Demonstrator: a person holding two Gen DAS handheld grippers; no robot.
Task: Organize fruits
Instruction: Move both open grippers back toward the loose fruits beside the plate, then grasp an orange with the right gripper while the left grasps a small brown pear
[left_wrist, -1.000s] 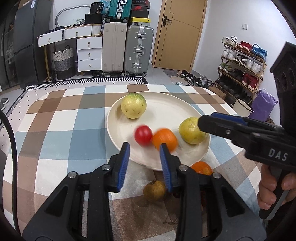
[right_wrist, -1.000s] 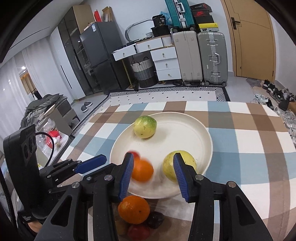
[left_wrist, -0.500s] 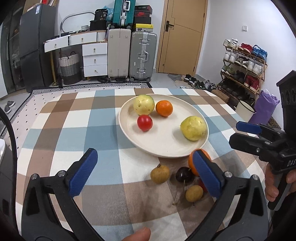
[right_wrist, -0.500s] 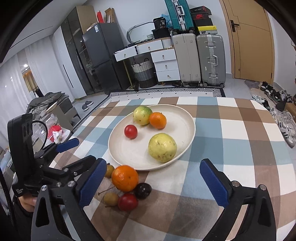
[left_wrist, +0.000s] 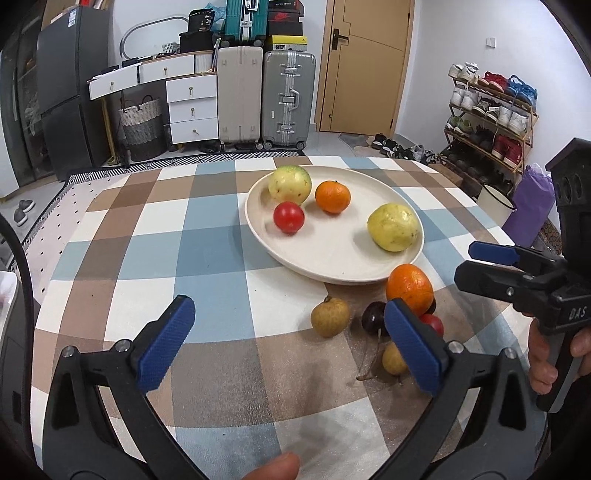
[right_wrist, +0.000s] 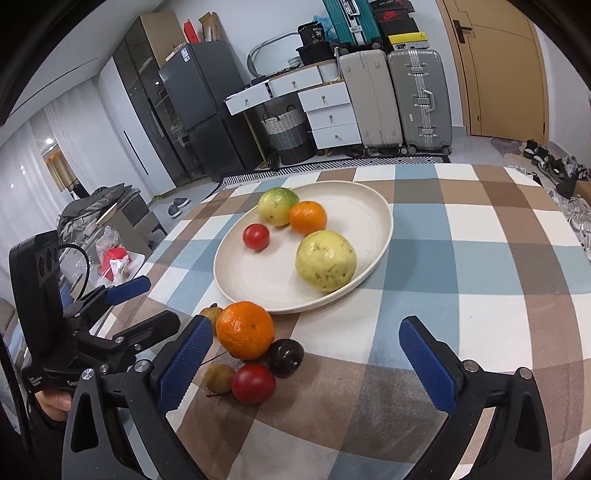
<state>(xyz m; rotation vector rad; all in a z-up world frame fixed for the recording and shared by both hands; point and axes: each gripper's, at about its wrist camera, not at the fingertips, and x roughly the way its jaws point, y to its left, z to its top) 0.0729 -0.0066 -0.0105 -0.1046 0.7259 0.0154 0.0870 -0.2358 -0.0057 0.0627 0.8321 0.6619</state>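
A white plate (left_wrist: 325, 247) (right_wrist: 266, 277) holds a green-yellow guava (left_wrist: 290, 184), a small orange (left_wrist: 332, 196), a red tomato (left_wrist: 289, 217) and a yellow guava (left_wrist: 394, 227). In front of it on the cloth lie a bigger orange (left_wrist: 410, 288) (right_wrist: 245, 329), a dark plum (right_wrist: 286, 357), a red tomato (right_wrist: 253, 383) and small brown fruits (left_wrist: 330, 316) (right_wrist: 219, 377). My left gripper (left_wrist: 288, 310) hangs open over bare cloth, left of this pile. My right gripper (right_wrist: 304, 328) is open too, with the pile at its left finger; nothing is held.
The checked tablecloth (left_wrist: 207, 236) covers the table, whose far edge lies just behind the plate. Suitcases (left_wrist: 288, 96), drawers and a shoe rack (left_wrist: 491, 118) stand in the room beyond. A person's hand (left_wrist: 546, 358) holds the right gripper's handle.
Both grippers went from nearly shut to wide open and drew back from the plate. The small orange and the tomato rolled across the plate toward the green-yellow guava.
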